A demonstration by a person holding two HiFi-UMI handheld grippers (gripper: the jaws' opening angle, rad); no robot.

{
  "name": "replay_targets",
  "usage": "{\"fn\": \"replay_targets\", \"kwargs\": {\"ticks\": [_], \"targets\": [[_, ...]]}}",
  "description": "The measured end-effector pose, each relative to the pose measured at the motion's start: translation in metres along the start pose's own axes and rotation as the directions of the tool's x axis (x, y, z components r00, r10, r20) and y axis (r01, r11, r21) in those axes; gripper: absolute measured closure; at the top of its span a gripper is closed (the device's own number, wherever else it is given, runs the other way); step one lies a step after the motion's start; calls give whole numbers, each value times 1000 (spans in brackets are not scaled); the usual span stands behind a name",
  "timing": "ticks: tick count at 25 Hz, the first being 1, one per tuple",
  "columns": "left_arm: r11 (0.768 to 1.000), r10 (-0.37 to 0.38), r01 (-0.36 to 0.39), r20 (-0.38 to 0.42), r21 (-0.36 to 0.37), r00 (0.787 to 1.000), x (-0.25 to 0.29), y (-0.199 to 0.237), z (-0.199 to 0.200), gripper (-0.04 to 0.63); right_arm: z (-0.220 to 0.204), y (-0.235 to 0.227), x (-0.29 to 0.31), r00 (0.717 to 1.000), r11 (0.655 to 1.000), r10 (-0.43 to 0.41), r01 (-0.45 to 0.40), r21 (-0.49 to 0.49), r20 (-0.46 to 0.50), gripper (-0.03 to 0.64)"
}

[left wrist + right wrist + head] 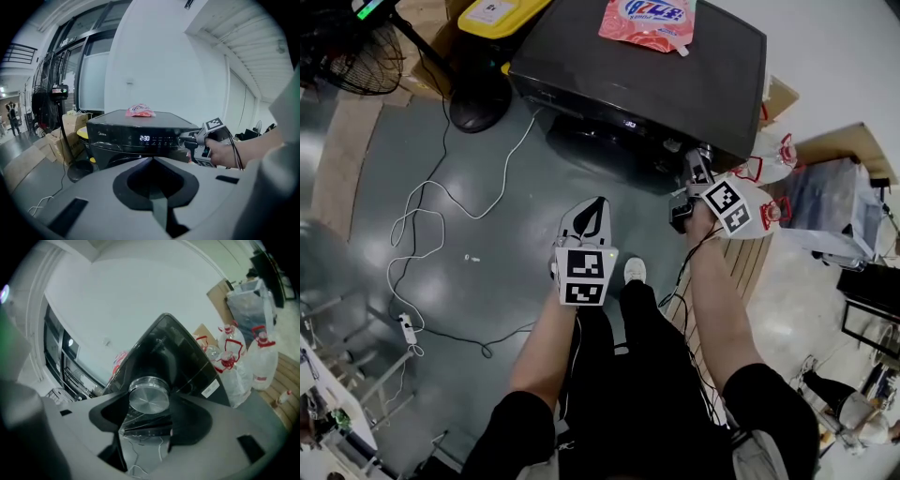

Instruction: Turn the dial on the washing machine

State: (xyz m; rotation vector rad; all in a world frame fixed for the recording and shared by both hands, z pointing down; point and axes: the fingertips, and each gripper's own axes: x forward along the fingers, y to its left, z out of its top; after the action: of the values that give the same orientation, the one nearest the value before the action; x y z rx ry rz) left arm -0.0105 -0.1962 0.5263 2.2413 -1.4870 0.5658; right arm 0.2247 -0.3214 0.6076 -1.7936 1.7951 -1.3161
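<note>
The black washing machine (675, 75) stands at the top of the head view, its display (144, 138) lit. My right gripper (689, 175) is at the machine's front right corner. In the right gripper view the silver dial (149, 398) sits between the two jaws, which close on its rim; the view is rolled to one side. My left gripper (598, 204) hangs over the floor in front of the machine, well short of it, shut with nothing in it. From the left gripper view, the right gripper (190, 140) reaches in to the panel's right end.
A pink detergent pouch (649, 21) lies on the machine's lid. A standing fan (356, 47) and a yellow bin (497, 14) are to the left. White cables (422, 216) trail over the floor. Water jugs (773, 155) and a wooden pallet (750, 262) are at the right.
</note>
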Motion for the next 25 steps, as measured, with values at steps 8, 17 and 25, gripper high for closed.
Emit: {"fn": "replay_targets", "kwargs": {"ticks": [8,17,25], "targets": [[1000,-3,3,-5,2,1000,2,-3,-1,584,-1,-5,1,991,942,129,-129,311,23,341],[1000,6,-6,-11,3,1000,3,-7,-2,584,0,-7,2,989,943,145,-151,296,42,339],[1000,6,-5,-12,11,1000,1,-13,-1,584,-2,-10,2,971,827,228,-234,510,76,341]]}}
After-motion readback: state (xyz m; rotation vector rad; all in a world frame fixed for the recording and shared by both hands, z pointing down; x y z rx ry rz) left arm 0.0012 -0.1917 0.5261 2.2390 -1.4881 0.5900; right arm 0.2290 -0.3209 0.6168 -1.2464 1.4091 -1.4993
